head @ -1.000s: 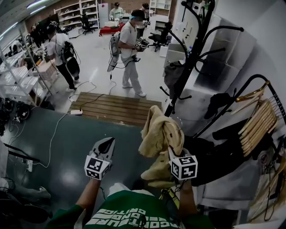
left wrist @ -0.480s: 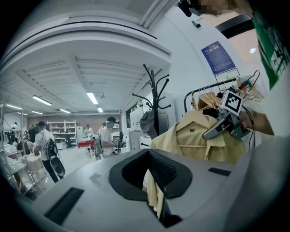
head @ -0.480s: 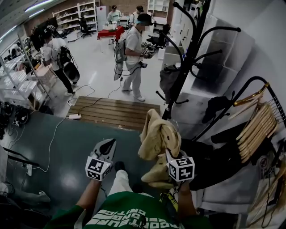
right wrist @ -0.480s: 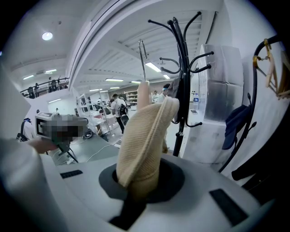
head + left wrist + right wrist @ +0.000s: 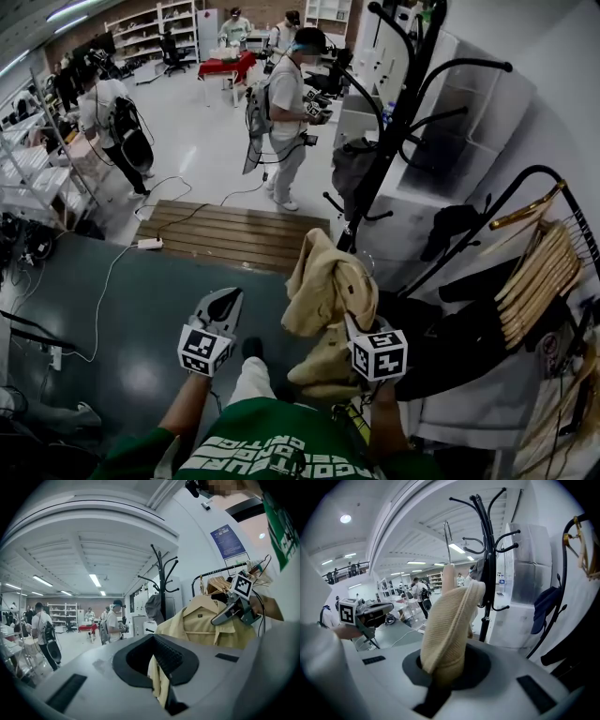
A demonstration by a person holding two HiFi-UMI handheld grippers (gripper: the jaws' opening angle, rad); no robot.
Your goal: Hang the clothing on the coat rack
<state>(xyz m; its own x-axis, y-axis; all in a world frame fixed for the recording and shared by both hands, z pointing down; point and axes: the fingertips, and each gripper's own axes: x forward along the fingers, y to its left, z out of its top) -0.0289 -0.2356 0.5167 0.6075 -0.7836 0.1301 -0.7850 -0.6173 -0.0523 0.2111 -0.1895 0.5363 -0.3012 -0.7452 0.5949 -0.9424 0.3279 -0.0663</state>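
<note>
A beige shirt (image 5: 323,286) on a hanger hangs bunched from my right gripper (image 5: 352,323), which is shut on it near the collar. In the right gripper view the cloth (image 5: 450,625) fills the jaws (image 5: 440,677) and the hanger's metal hook (image 5: 446,541) sticks up. The black coat rack (image 5: 398,103) stands just beyond the shirt, to the right, with curved hooks (image 5: 486,550) at its top. My left gripper (image 5: 225,300) is held left of the shirt, apart from it, shut with nothing in it. Its view (image 5: 161,677) shows the shirt (image 5: 201,620) and the rack (image 5: 161,578).
A clothes rail with wooden hangers (image 5: 539,258) and dark garments (image 5: 459,328) stands at the right. A grey item (image 5: 356,164) hangs low on the coat rack. A wooden pallet (image 5: 234,225) lies ahead on the floor. A person (image 5: 291,103) stands beyond it; cables (image 5: 112,267) trail at left.
The view has crept forward and my foot now shows below the grippers. The shirt and right gripper have shifted slightly left. The left gripper has barely moved.
</note>
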